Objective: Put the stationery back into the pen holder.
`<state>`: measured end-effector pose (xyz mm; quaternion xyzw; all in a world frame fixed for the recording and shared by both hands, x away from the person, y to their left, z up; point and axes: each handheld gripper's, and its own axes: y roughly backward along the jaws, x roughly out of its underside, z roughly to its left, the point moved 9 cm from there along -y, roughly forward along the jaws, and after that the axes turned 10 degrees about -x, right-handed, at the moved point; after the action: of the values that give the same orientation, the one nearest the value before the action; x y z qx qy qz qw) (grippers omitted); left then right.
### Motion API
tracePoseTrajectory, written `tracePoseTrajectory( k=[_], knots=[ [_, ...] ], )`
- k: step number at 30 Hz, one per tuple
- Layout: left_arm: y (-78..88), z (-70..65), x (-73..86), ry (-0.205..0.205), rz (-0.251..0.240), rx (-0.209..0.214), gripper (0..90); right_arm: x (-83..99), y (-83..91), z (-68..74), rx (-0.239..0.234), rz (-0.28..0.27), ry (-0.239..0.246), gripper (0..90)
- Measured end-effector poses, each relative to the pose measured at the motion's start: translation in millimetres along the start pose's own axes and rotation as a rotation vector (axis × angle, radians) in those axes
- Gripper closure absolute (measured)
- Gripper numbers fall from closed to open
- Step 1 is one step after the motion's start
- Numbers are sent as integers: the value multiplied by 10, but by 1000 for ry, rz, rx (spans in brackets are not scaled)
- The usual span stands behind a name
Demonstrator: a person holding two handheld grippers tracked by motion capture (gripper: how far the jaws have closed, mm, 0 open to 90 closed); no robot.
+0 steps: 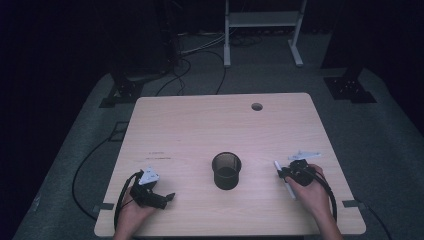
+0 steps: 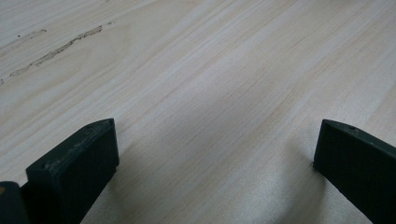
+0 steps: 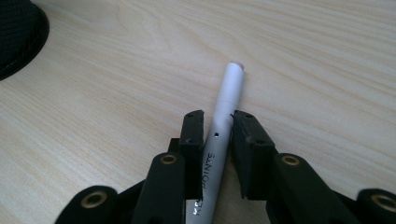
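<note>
2 jaws of the right hand-held gripper clamp the white pen.

Cup stood on the table at centre front, pen lay to its right between the right gripper's jaws, left gripper rested well left of the cup, near the front edge.

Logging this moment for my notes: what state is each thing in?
Pen: lying on the table, clamped between the right gripper's jaws.
Mesh cup: upright, nothing visible inside.
Left gripper: open, nothing between its jaws.
Right gripper: shut on the pen.
</note>
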<state>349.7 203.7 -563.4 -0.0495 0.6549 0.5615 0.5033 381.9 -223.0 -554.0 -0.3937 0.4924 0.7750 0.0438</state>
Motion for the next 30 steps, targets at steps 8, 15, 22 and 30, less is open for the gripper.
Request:
tracePoseTrajectory(
  k=[8,15,22,30],
  knots=[
    [0,0,0,0,0,0,0,-35,-35,29,-9,20,18,772],
    [0,0,0,0,0,0,0,-45,-41,41,-19,36,17,780],
    [0,0,0,0,0,0,0,-47,-40,40,-25,48,10,779],
    [0,0,0,0,0,0,0,-48,-43,51,-8,46,16,783]
  ],
)
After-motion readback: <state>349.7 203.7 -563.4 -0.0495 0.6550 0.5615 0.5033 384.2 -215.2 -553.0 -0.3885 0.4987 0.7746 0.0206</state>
